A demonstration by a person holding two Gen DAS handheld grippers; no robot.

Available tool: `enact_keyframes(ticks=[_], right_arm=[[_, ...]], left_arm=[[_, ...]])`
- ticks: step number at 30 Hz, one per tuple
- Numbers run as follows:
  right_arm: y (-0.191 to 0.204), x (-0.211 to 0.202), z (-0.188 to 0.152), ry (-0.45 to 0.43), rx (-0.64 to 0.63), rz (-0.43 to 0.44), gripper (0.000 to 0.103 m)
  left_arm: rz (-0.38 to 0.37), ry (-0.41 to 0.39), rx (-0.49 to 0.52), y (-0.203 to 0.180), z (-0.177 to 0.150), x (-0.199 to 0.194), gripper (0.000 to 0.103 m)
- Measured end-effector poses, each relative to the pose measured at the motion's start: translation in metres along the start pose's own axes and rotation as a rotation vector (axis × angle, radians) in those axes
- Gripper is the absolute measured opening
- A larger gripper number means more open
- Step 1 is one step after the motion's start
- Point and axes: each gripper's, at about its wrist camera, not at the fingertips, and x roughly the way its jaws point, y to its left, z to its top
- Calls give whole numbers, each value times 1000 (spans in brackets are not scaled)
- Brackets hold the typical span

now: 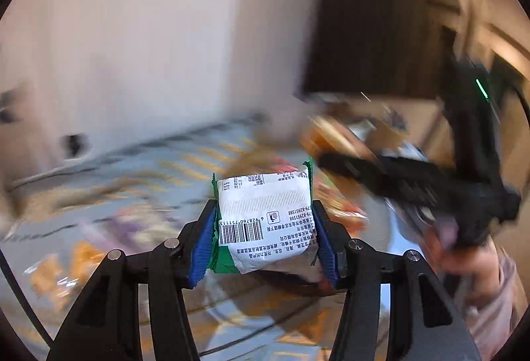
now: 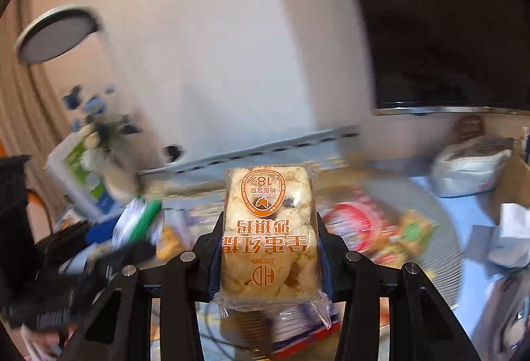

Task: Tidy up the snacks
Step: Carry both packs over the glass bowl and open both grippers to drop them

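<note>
White wall (image 2: 232, 46) (blurred), dark screen (image 2: 447, 63), beige curtain (image 2: 29, 89).

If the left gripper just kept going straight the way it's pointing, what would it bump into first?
Probably the patterned tablecloth. The left gripper, shut on a green-and-white snack packet, points down over the table toward the white wall. Blur hides depth, so loose snacks lying there might come first.

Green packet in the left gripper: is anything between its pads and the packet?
No. The left gripper holds the green packet directly, one blue pad on each side, with nothing visible between.
</note>
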Motion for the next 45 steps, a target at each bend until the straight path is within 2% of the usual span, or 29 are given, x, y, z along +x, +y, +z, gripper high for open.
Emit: enact_keyframes(ticks=[2,4,5,6,7,9,13,18,27,31,33,36,40,45], right_arm=[[-20,11,6,13,24,-46,44],[-35,22,6,40,44,-98,44],[-43,29,6,68,57,-130,45],[-50,35,6,100,73,-155,55],[-57,37,5,121,89,-170,70],[-64,39,2,127,109,-197,79],[-64,31,1,99,123,-212,81],[-48,22,1,80,138,-179,81],[34,8,14,26,46,-167,82],[72,7,17,5,27,-140,90],[90,9,17,4,12,-128,90],[116,15,16,0,0,-94,90],[147,28,-3,-39,1,-3,90],[166,60,-28,-6,65,87,90]], left_arm=[[-62,69,48,-21,-1,34,52],[-89,133,101,-37,-5,62,55],[-102,162,127,-45,-8,74,63],[-105,169,145,-49,-10,81,76],[-89,170,164,-52,-12,86,81],[-45,163,179,-53,-14,91,94],[-44,184,155,-41,-18,95,94],[7,184,104,-19,-18,86,94],[79,134,-26,35,-13,38,94],[134,109,-58,66,-12,10,94],[163,103,-80,87,-15,-5,94],[216,100,-103,116,-21,-25,94],[294,85,-151,159,-33,-52,94],[367,86,-224,209,-49,-73,94]])
